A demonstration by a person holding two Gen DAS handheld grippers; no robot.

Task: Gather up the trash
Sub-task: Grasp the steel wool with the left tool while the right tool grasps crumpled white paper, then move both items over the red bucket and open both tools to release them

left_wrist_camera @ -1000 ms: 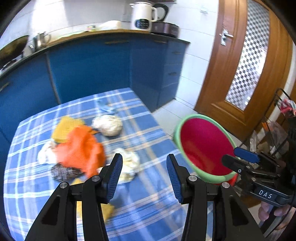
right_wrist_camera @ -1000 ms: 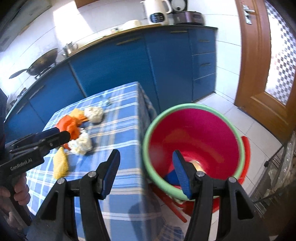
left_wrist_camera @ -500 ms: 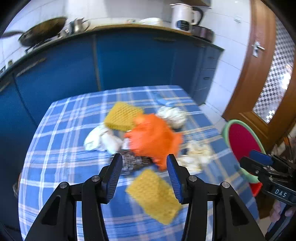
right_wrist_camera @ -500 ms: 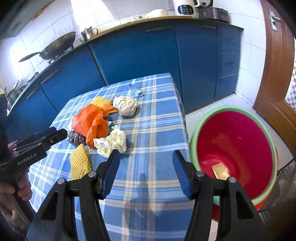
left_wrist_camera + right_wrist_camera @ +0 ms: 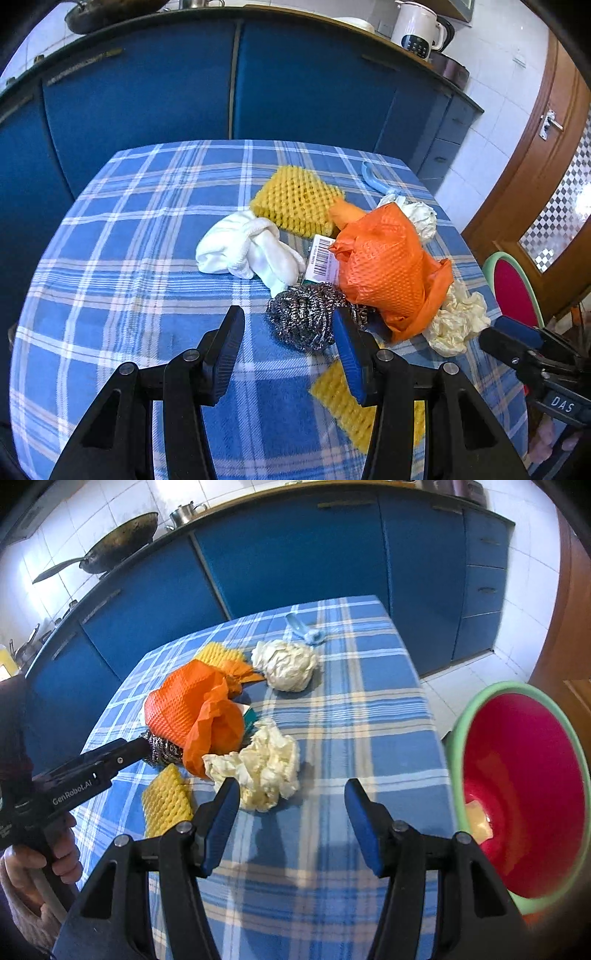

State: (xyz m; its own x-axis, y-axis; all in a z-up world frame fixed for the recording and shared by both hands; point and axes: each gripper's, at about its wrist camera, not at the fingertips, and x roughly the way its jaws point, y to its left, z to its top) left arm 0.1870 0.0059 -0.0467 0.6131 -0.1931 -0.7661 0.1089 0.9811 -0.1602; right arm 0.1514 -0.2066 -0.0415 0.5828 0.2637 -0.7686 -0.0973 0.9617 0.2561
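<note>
Compared with a second ago, the red bin [image 5: 524,794] is no longer framed between the right gripper's fingers; it is now seen at the right edge of the right wrist view, off the table's edge, with a pale scrap lying inside it. In the left wrist view the trash pile, earlier off to the left, is now centred ahead.

The left gripper [image 5: 288,339] is held with its jaws apart and nothing clamped; the steel scourer [image 5: 306,317] is seen between and just beyond the fingertips, and contact cannot be told. Left of the scourer a white cloth [image 5: 243,247] is lying; right of it, touching, the orange net bag [image 5: 384,269]. The right gripper [image 5: 291,805] is likewise spread and empty, above the checked tablecloth [image 5: 369,716], with a cream paper wad [image 5: 266,768] just beyond its left finger.
</note>
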